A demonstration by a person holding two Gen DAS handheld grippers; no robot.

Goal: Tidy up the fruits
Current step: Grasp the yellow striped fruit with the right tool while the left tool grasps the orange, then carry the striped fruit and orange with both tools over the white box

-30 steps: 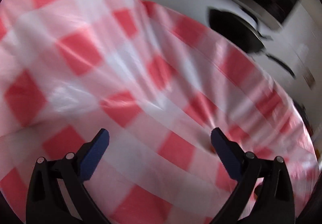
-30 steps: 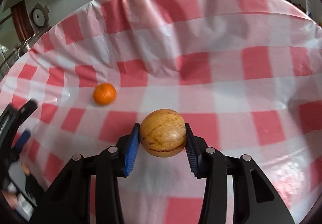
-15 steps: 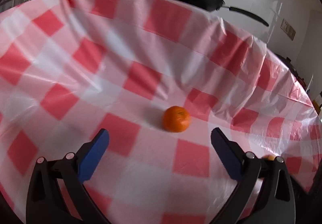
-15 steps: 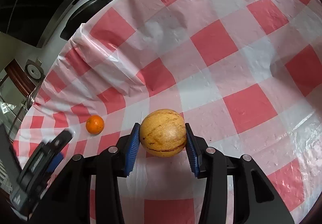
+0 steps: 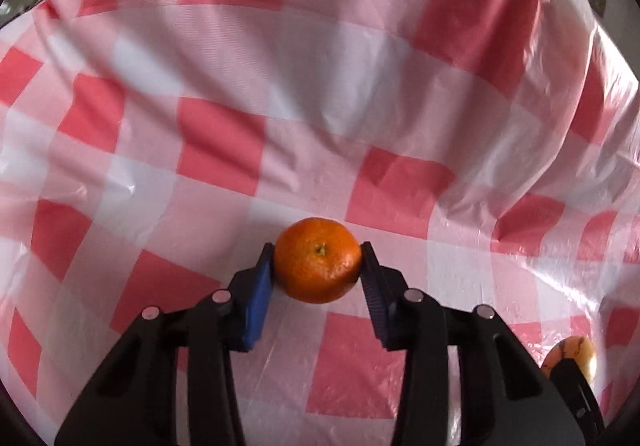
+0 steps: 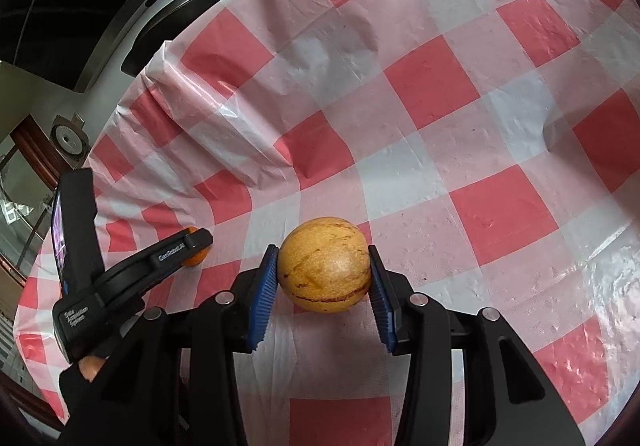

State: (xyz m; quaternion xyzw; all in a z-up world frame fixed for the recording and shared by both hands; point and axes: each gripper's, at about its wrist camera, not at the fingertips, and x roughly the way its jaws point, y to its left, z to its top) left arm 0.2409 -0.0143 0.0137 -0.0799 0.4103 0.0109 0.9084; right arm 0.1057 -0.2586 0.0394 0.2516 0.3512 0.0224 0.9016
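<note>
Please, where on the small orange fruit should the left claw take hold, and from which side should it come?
Across its widest middle, from above and the near side. The tangerine sits stem up on the checked tablecloth, round and slightly flat, so opposite flanks give the pads level contact. The left claw is closing there now, one pad on each flank.

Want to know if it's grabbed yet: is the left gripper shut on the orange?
Closing on it: the orange sits between the left gripper's blue pads, which touch both its sides.
</note>
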